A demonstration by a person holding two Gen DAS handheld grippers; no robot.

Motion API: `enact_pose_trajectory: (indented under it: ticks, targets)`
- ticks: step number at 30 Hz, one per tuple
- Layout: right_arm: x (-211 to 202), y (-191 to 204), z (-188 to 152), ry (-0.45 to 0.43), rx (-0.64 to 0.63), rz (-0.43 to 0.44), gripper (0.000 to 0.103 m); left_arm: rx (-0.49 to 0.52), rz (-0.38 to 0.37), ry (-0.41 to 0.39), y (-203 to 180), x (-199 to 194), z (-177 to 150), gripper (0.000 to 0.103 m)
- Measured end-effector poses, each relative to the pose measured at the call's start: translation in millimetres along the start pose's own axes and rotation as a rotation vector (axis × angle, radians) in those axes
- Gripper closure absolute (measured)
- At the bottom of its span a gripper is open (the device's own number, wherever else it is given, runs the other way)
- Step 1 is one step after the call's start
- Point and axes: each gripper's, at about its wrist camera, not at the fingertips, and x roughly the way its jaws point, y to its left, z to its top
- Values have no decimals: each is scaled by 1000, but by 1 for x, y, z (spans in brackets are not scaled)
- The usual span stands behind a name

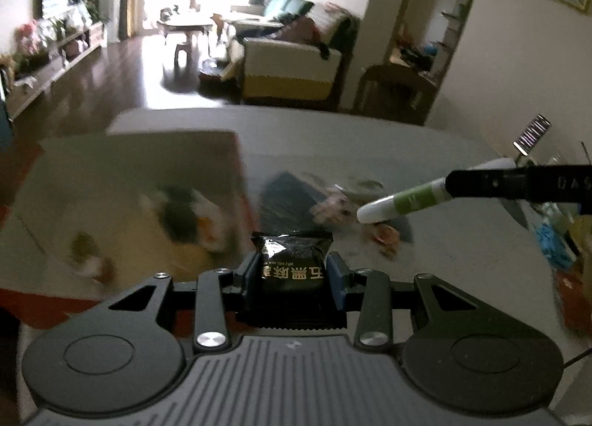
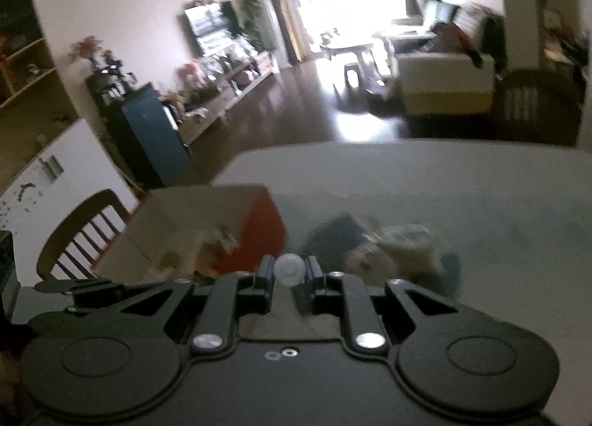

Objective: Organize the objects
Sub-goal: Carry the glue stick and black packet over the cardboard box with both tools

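My left gripper (image 1: 292,264) is shut on a black snack packet (image 1: 293,259) with gold lettering, held above the grey table (image 1: 333,137). An open red box (image 1: 122,211) with blurred items inside lies left of it. My right gripper (image 2: 289,272) is shut on a white and green tube (image 2: 289,271), seen end-on between the pads. In the left wrist view that same tube (image 1: 399,202) sticks out leftward from the right gripper's black fingers (image 1: 492,183). A small heap of loose items (image 1: 355,211) lies on the table under the tube.
A dark flat pack (image 1: 285,196) lies beside the heap. Blue and yellow clutter (image 1: 555,241) sits at the table's right edge. A wooden chair (image 2: 79,237) stands to the left of the table. A sofa (image 1: 292,67) and a living room lie beyond.
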Motion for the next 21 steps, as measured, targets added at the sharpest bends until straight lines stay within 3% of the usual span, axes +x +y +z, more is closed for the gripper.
enact_pose_trajectory:
  ticks: [13,21]
  targets:
    - [82,89,34,-29,-177,61,87,13,171,-26,105,-12,35,65]
    - [141,107,19,57,-233,36,87,-5,200,38,140,22,33,65]
